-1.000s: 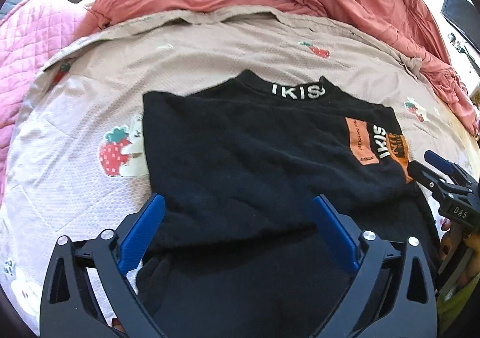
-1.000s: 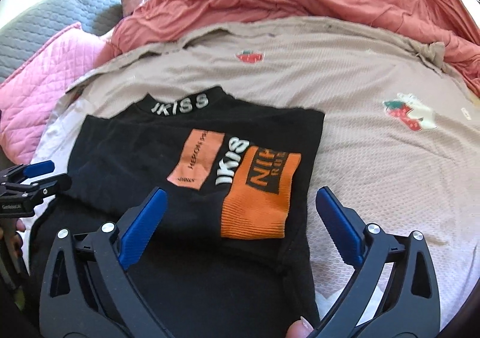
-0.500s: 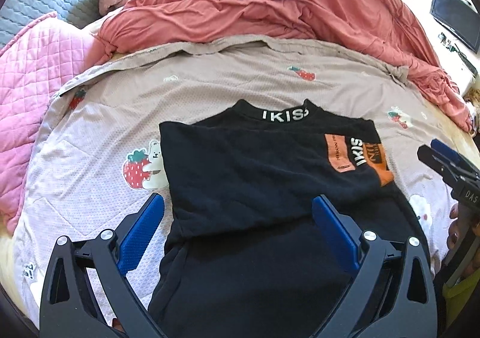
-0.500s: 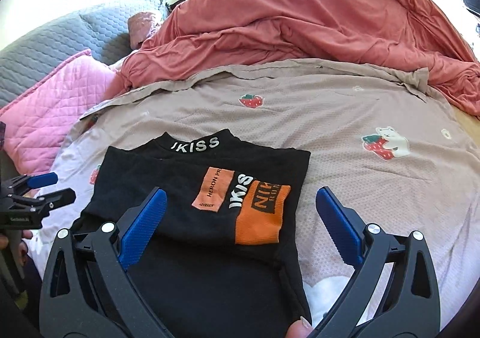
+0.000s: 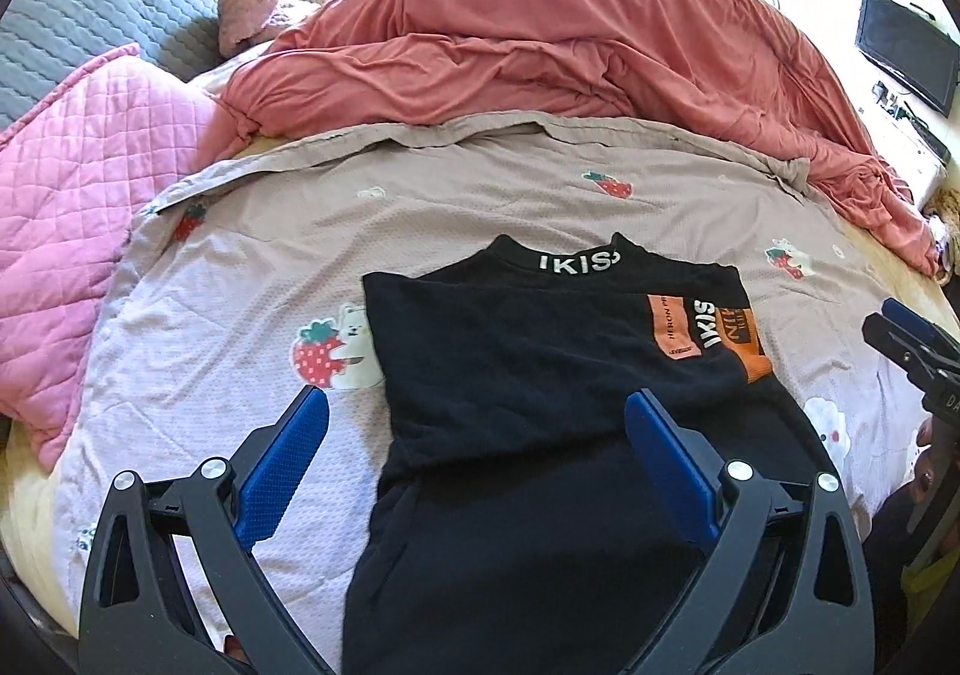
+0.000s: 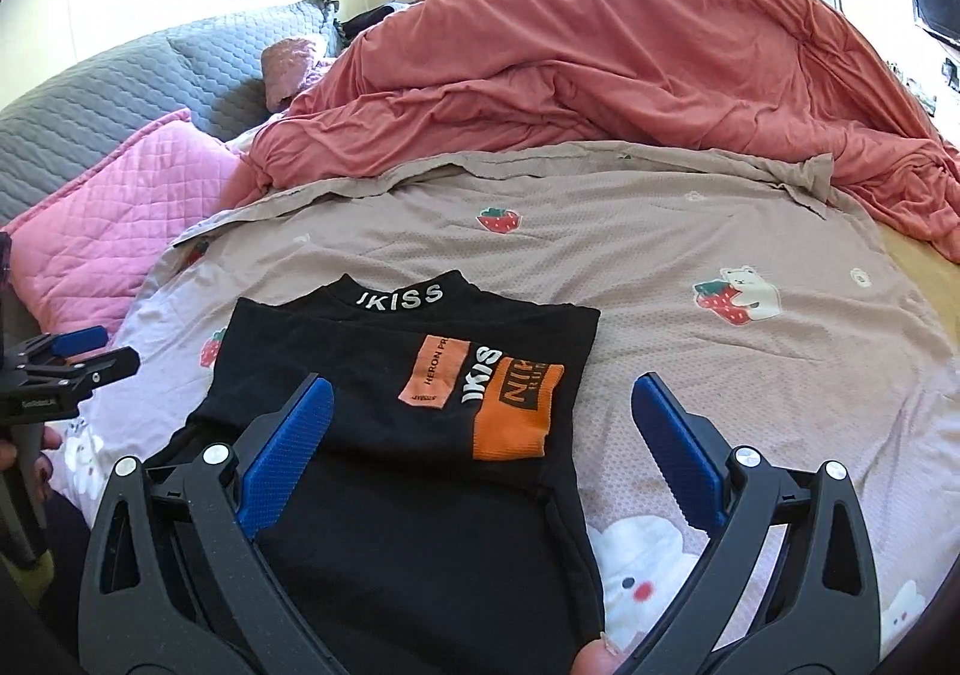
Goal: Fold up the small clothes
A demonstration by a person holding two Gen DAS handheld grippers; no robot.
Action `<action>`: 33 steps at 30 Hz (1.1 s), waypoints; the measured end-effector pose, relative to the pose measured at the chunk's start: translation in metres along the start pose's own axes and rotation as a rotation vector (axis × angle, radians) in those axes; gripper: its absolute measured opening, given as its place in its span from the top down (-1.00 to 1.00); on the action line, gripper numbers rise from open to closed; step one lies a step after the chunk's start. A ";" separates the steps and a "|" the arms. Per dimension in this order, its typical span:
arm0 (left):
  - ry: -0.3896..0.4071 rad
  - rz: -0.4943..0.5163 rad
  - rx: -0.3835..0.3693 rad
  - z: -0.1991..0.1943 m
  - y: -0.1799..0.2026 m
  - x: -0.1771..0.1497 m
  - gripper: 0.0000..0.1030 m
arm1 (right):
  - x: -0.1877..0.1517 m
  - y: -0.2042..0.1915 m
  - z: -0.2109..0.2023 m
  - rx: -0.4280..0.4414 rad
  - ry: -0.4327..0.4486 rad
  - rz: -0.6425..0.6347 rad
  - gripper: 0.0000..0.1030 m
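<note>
A small black top (image 5: 540, 375) with a white-lettered collar and orange sleeve cuffs lies flat on the strawberry-print sheet (image 5: 240, 267), both sleeves folded in over the chest. It also shows in the right wrist view (image 6: 384, 387). My left gripper (image 5: 477, 459) is open and empty, raised above the top's lower left part. My right gripper (image 6: 483, 444) is open and empty, raised above its lower right edge. The right gripper shows at the right edge of the left wrist view (image 5: 912, 339); the left gripper shows at the left edge of the right wrist view (image 6: 66, 369).
A rumpled red duvet (image 5: 540, 51) lies heaped across the far side of the bed. A pink quilted pillow (image 5: 66, 165) and a grey quilted headboard (image 5: 78, 27) are at the left. A dark screen (image 5: 906, 51) stands at the far right.
Both grippers have pulled back and risen from the top, staying open. The top looks smaller in both views and more of the bed shows. The garment has not moved.
</note>
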State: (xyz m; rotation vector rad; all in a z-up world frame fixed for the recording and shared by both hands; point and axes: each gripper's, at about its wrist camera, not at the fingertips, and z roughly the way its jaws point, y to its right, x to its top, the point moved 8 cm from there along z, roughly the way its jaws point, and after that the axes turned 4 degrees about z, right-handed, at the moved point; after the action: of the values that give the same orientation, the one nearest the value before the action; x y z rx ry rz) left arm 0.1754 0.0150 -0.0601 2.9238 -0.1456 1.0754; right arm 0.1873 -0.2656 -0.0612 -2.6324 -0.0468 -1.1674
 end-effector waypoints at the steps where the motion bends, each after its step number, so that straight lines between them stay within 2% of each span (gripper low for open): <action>1: 0.000 0.000 0.002 -0.003 -0.002 -0.002 -0.91 | -0.001 -0.001 -0.002 -0.003 0.001 -0.005 -0.82; 9: 0.000 -0.021 0.027 -0.018 -0.021 -0.015 -0.91 | -0.016 -0.004 -0.018 -0.028 -0.028 -0.033 -0.82; 13: -0.014 -0.019 0.033 -0.021 -0.027 -0.027 -0.91 | -0.034 0.000 -0.023 -0.043 -0.072 -0.035 -0.82; 23: -0.078 -0.014 0.039 -0.015 -0.036 -0.069 -0.91 | -0.080 0.009 -0.032 -0.084 -0.188 -0.043 -0.82; 30: -0.117 -0.017 0.020 -0.015 -0.034 -0.088 -0.91 | -0.093 0.016 -0.031 -0.106 -0.237 -0.033 -0.82; 33: -0.157 -0.028 0.014 -0.014 -0.039 -0.101 -0.91 | -0.101 0.023 -0.029 -0.112 -0.274 -0.007 -0.82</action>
State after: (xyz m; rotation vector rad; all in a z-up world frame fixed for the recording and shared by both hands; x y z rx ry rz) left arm 0.0934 0.0631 -0.1148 3.0111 -0.1001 0.8462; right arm 0.1004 -0.2873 -0.1217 -2.8748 -0.0432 -0.8259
